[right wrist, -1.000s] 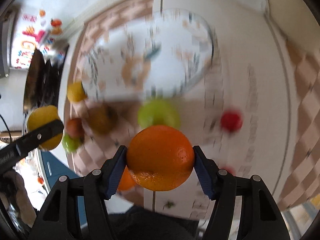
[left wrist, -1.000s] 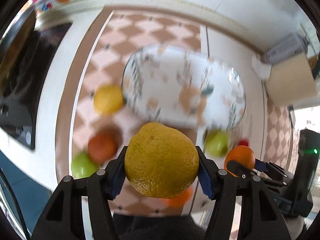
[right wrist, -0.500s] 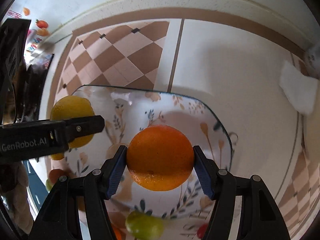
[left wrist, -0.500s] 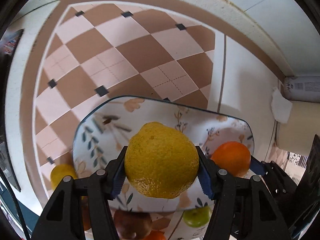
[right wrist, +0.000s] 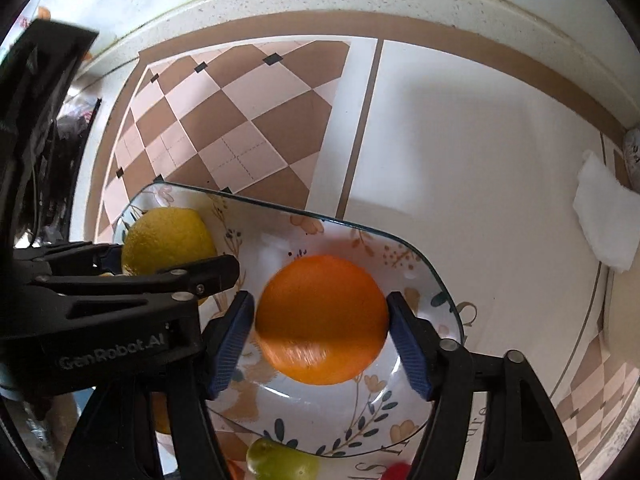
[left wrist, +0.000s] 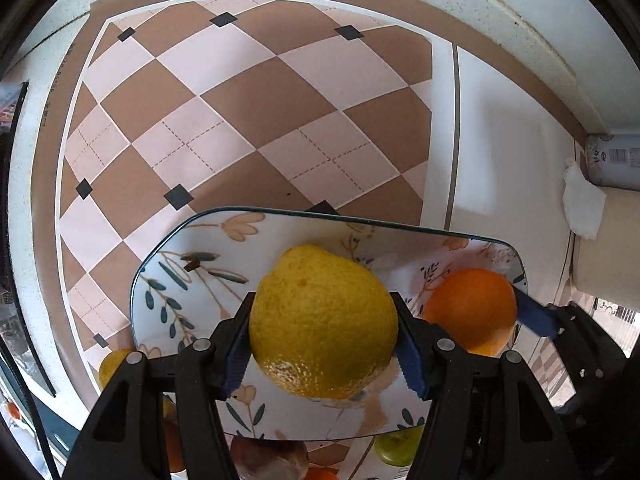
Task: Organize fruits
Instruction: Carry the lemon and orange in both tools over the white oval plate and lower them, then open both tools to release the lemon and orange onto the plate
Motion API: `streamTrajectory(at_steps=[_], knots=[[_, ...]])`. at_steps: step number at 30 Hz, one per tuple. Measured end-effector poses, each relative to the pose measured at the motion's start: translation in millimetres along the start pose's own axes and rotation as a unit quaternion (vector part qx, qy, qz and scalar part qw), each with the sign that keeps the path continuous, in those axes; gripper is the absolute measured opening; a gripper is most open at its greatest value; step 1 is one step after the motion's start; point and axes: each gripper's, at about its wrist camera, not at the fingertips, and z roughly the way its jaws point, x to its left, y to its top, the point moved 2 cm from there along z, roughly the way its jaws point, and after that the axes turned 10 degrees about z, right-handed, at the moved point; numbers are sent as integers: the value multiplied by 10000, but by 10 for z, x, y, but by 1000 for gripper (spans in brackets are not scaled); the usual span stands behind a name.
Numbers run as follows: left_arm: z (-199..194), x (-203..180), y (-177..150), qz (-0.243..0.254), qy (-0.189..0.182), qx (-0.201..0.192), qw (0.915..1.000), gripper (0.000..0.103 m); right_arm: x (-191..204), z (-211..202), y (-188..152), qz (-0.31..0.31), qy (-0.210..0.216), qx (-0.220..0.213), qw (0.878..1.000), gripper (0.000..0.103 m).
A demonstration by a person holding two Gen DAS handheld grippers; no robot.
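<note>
My left gripper (left wrist: 323, 336) is shut on a yellow lemon (left wrist: 323, 320) and holds it over the floral plate (left wrist: 192, 256). My right gripper (right wrist: 320, 332) has its blue pads (right wrist: 236, 336) just beside an orange (right wrist: 320, 320) over the same plate (right wrist: 424, 272); small gaps show at both sides. The orange also shows in the left wrist view (left wrist: 472, 308), right of the lemon. The lemon shows in the right wrist view (right wrist: 168, 236) at the plate's left end, held by the left gripper (right wrist: 132, 264).
Loose fruit lies near the plate's front edge: a green one (left wrist: 396, 448), a brownish one (left wrist: 268, 460), a yellow one (left wrist: 114, 364), a small red one (right wrist: 398, 470). A white tissue (right wrist: 604, 220) and a cylinder (left wrist: 616, 160) lie at the right. The checkered mat (left wrist: 240, 100) stretches beyond the plate.
Both grippers have moved forward with their fruit from above the loose fruit to over the plate. The right gripper's pads have parted slightly from the orange.
</note>
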Motion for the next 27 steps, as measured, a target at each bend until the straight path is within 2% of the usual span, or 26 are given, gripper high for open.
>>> streamTrajectory(at_steps=[4, 6, 9, 11, 12, 14, 20, 27], knots=[[-63, -4, 0, -44, -129, -146, 9998, 62, -98, -107, -11, 110, -86, -144, 9998, 81], [-183, 17, -17, -38, -86, -304, 9995, 69, -151, -181, -61, 220, -81, -200, 9995, 82], [-304, 42, -66, -69, -83, -450, 9989, 75, -161, -267, -138, 372, -130, -299, 9988, 90], [-394, 60, -129, -47, 19, -560, 9984, 76, -188, -329, -219, 490, -242, -408, 9977, 91], [-428, 59, -184, -16, 84, -602, 9981, 81, -216, -378, -268, 581, -308, -475, 9967, 91], [-528, 61, -255, 69, 284, -745, 9968, 86, -269, -471, -371, 701, -461, -609, 9946, 91], [-822, 145, -601, 280, 816, -1233, 9886, 86, -314, -768, -732, 904, -562, -957, 9897, 91], [-1198, 76, -1108, 432, 1182, -1877, 9741, 86, -59, -1010, -1179, 1013, -668, -1348, 9834, 91]])
